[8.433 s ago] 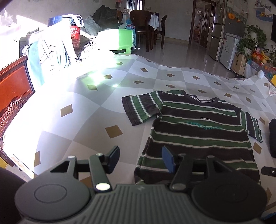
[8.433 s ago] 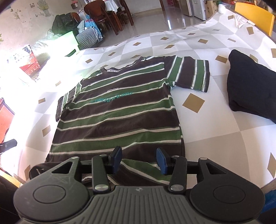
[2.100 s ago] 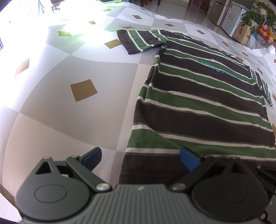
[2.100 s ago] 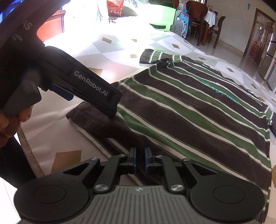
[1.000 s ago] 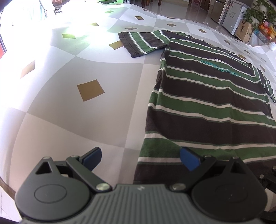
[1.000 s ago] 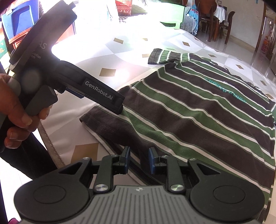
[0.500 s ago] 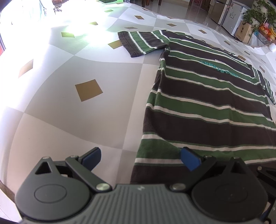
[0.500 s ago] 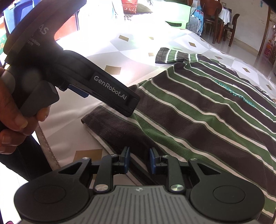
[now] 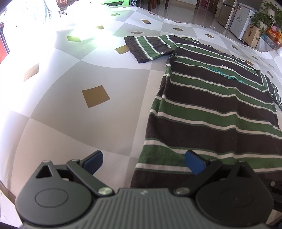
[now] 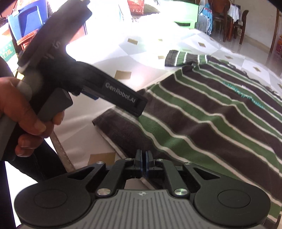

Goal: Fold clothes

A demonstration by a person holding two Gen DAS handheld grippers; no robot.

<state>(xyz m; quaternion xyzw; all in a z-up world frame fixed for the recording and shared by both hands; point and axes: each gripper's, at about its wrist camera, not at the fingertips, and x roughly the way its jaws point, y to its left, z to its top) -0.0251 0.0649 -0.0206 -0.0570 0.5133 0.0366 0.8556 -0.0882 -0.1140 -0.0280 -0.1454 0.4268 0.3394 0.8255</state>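
Now the striped T-shirt [image 9: 211,109] lies flat on the checked tablecloth [image 9: 79,74], wide bare cloth to its left. The left gripper [image 9: 143,161] hangs spread wide over the near hem corner, touching nothing. The right gripper [image 10: 143,162], parted a second ago, has pinched shut on the near hem.

A home's dining area: wooden chairs [image 10: 234,19] around a table, a fridge [image 9: 227,12], potted plants [image 9: 267,12], fruit [image 9: 275,34], and a tiled floor [image 9: 185,10].
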